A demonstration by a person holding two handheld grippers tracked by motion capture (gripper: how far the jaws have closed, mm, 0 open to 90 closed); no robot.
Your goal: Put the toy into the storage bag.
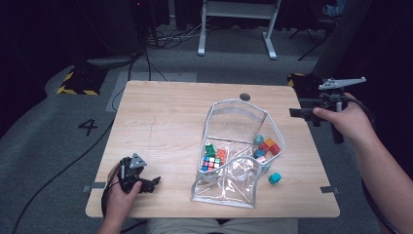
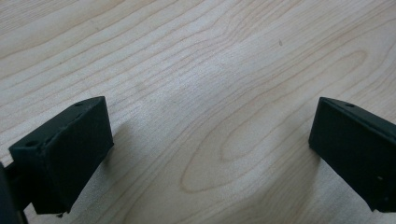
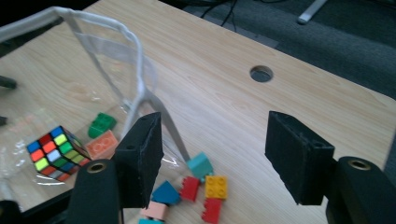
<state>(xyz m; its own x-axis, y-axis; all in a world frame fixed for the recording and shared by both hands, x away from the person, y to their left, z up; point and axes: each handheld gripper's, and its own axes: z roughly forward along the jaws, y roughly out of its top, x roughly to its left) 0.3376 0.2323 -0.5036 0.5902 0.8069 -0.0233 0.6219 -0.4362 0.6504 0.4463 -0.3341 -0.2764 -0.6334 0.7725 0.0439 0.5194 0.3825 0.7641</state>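
The clear soft plastic pouch [image 1: 234,146] with white trim stands open mid-table, holding a glossy colour cube [image 1: 211,163]. Small hard bricks [image 3: 205,186] lie beside it. The right gripper [image 1: 298,113] hovers open and empty at the right edge; the left gripper [image 1: 152,184] rests open on bare smooth wood [image 2: 210,93].

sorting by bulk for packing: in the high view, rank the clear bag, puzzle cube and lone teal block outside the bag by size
1. clear bag, by far the largest
2. puzzle cube
3. teal block, smallest, though not far below the cube

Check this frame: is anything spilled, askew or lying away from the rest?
Yes. One teal brick lies alone on the table, outside the clear pouch, apart from the loose brick cluster by the pouch's wall. The pouch itself sags open and crumpled, with the puzzle cube inside.
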